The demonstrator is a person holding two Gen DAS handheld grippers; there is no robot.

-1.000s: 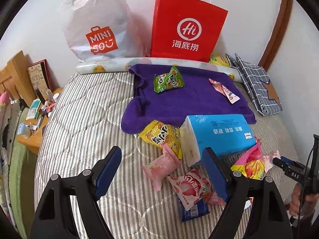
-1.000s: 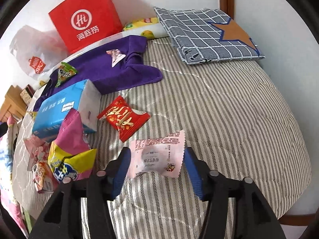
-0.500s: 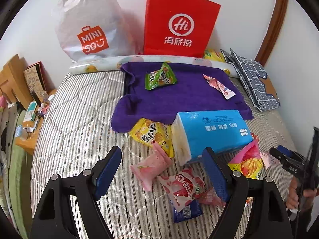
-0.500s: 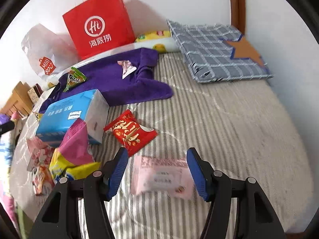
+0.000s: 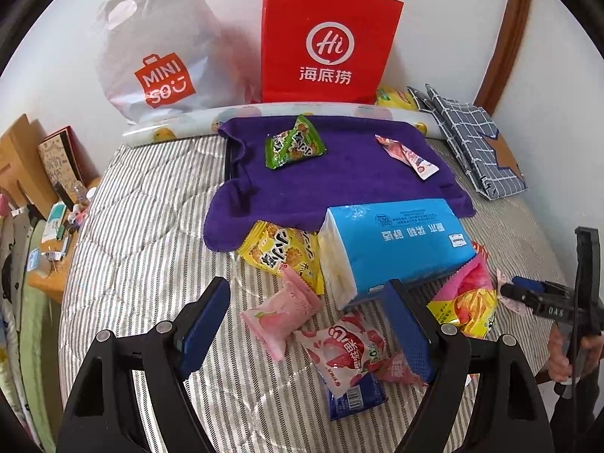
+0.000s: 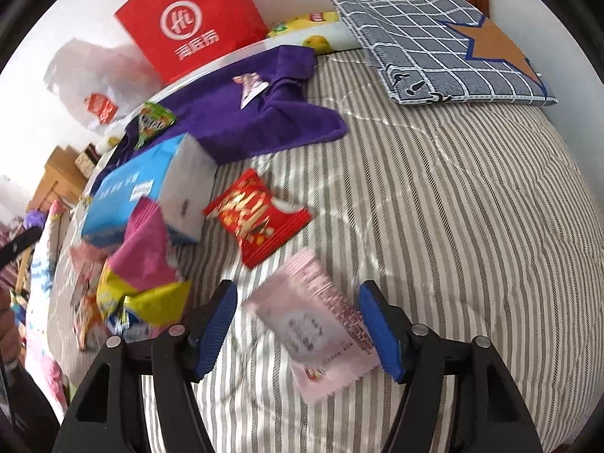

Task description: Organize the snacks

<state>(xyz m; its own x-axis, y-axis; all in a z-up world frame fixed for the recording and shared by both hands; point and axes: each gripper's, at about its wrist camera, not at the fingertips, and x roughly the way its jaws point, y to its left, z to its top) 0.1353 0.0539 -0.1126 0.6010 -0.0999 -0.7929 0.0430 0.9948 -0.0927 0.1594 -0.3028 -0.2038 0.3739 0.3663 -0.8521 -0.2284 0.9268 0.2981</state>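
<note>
A: Quickly, left side?
B: Left gripper (image 5: 307,324) gaping wide, gripping nothing, above a pink peach packet (image 5: 281,311) and a strawberry pouch (image 5: 345,353) on the striped mattress (image 5: 143,226).
A: Middle?
B: Blue tissue pack (image 5: 400,243) beside the purple towel (image 5: 339,181); green packet (image 5: 294,143) on that towel.
A: Right?
B: Right gripper (image 6: 298,319), jaws just been opening; pale pink packet (image 6: 317,324) lies on the mattress between them, pads apart from it. Red packet (image 6: 256,217) just beyond.
</note>
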